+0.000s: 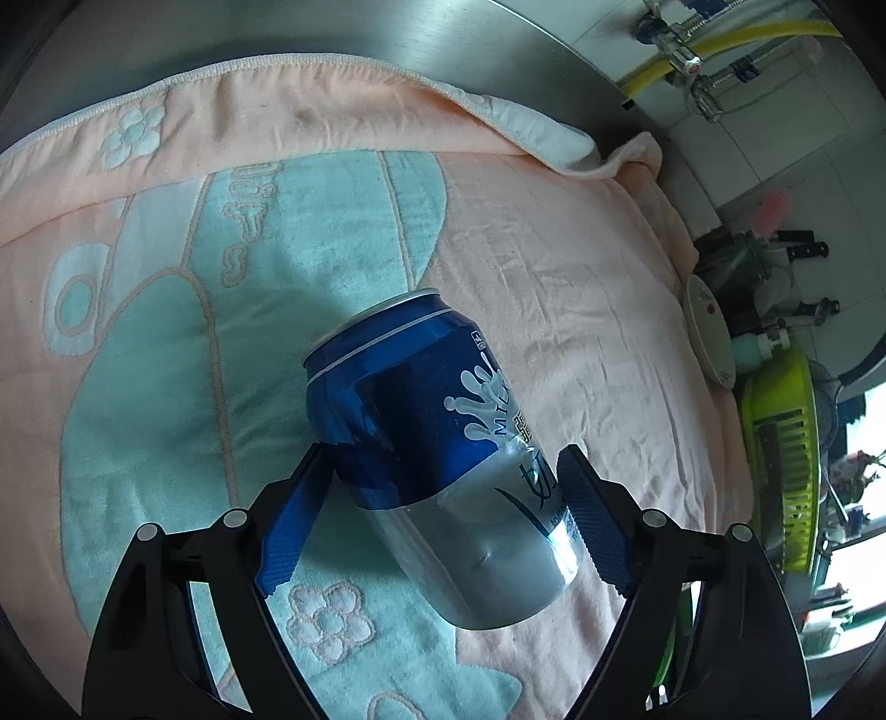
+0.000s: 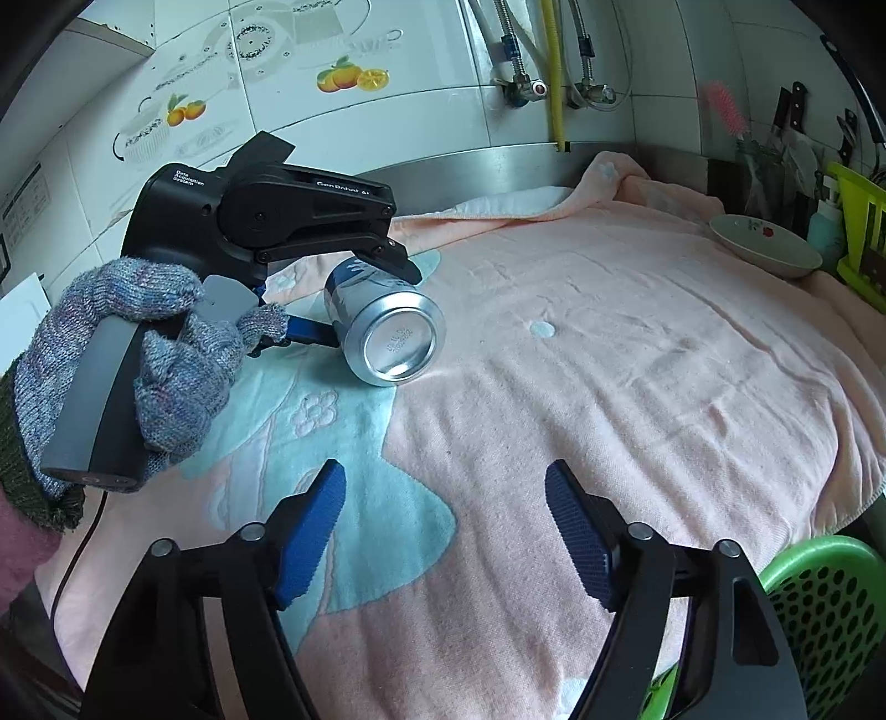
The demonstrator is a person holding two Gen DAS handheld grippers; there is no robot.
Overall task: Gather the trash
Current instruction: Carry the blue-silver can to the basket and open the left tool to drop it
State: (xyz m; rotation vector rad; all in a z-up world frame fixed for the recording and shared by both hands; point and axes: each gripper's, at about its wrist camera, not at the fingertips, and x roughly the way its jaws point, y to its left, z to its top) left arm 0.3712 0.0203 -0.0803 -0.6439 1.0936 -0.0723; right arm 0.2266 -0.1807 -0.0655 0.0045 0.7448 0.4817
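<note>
A blue and silver drink can (image 1: pixel 443 459) lies on its side on a pink and teal towel (image 1: pixel 554 288). My left gripper (image 1: pixel 443 487) has a finger on each side of the can; whether the pads press it is not clear. In the right wrist view the same can (image 2: pixel 387 327) shows its silver base, with the left gripper (image 2: pixel 365 277) around it, held by a gloved hand (image 2: pixel 138 354). My right gripper (image 2: pixel 446 531) is open and empty, low over the towel (image 2: pixel 637 360), well in front of the can.
A green perforated basket (image 2: pixel 819 598) sits at the lower right, off the towel's edge. A white dish (image 2: pixel 764 246) and a yellow-green rack (image 2: pixel 864 232) stand at the far right. A steel wall (image 1: pixel 332 33) and pipes (image 2: pixel 554 72) run behind.
</note>
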